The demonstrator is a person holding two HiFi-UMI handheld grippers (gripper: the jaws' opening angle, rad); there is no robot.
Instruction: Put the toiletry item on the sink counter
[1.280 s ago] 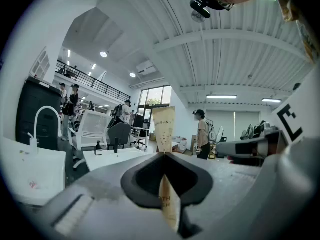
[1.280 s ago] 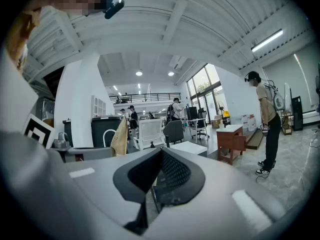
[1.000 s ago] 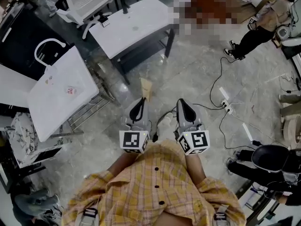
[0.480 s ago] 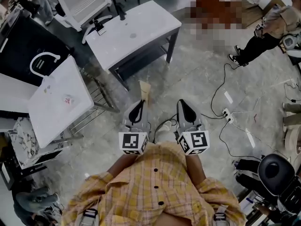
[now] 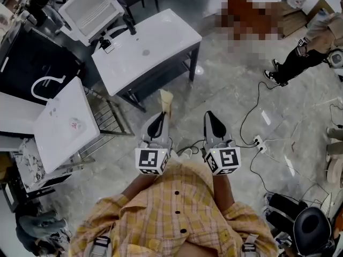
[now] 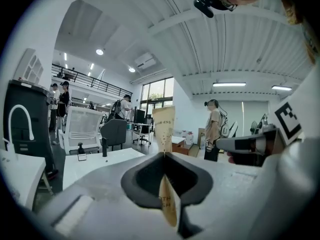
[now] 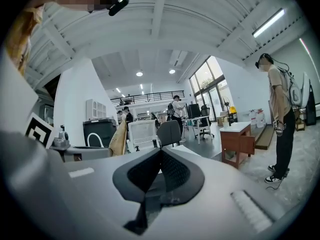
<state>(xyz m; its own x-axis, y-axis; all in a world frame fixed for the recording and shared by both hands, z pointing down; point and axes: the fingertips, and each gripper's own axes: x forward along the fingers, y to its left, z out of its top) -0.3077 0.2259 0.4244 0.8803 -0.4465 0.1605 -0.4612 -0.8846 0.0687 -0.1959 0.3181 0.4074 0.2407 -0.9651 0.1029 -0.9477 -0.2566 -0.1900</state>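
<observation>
Upright, cream tube (image 6: 164,129) in left gripper (image 5: 161,116)

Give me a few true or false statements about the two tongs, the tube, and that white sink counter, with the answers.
1. The left tongs are shut on a beige tube. True.
2. The right tongs hold a second tube. False: they are shut with nothing between them.
3. The beige tube lies on the white sink counter. False: it sticks out of the left tongs over the floor, short of the counter.
4. A black faucet stands on the white sink counter. True.
</observation>
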